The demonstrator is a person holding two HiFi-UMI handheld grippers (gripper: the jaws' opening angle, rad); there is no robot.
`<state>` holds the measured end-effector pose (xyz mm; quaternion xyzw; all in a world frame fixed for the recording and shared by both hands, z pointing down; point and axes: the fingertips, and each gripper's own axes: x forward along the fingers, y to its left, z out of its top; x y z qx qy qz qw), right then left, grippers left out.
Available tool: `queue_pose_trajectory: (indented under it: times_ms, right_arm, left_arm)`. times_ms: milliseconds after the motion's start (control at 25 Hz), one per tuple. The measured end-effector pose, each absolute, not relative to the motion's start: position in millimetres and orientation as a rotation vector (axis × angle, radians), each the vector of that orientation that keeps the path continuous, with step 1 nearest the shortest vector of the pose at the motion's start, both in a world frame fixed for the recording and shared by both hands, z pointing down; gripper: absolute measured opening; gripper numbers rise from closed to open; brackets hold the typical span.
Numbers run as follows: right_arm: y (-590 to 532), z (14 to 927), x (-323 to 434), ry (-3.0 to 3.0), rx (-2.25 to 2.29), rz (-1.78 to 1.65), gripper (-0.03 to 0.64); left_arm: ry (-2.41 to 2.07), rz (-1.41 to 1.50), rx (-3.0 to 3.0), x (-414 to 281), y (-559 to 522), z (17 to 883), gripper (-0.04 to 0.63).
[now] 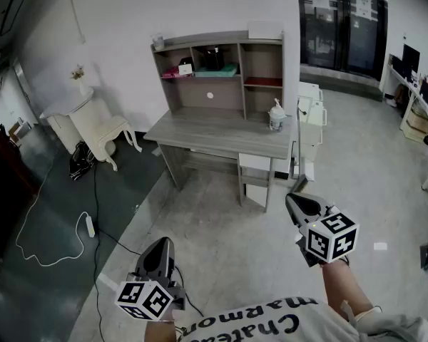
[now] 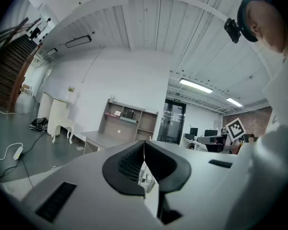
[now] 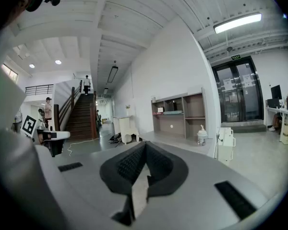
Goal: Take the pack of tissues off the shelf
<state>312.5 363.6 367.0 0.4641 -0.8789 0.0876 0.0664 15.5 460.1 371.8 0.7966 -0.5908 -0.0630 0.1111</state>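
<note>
The left gripper [image 1: 164, 242] and the right gripper [image 1: 291, 198] are built alike. Black jaws taper to a point and are lined with ribbed pads [image 2: 127, 161]. They are set into a pale grey shell [image 2: 62, 181] that has a dark rectangular slot [image 2: 55, 201] on either side behind them. At the rear of each gripper sits a white cube [image 1: 332, 238] with black square markers. The person wears a light T-shirt [image 1: 271, 325] with dark lettering and a black head-mounted camera [image 2: 232, 28].

I count two hand-held grippers [image 1: 162, 245] [image 1: 292, 200] of mine, one desk [image 1: 200, 132], one shelf unit [image 1: 228, 95] on it, one pump bottle [image 1: 276, 116] and one power strip [image 1: 90, 224].
</note>
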Motion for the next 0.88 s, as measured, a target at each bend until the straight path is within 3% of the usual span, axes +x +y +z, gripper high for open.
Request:
queue_pose_trajectory:
  times_ms: [560,880]
  right_arm:
    - [358,348,268,-2.691,1.348,0.200,0.008]
    - [349,348,261,-2.751,1.384,0.337,0.008]
  left_arm:
    - [-1.730,-0.233,2.376,-8,444,353,0.018]
    - [-1.710,-0.224,2.378,-18,434,358,0.018]
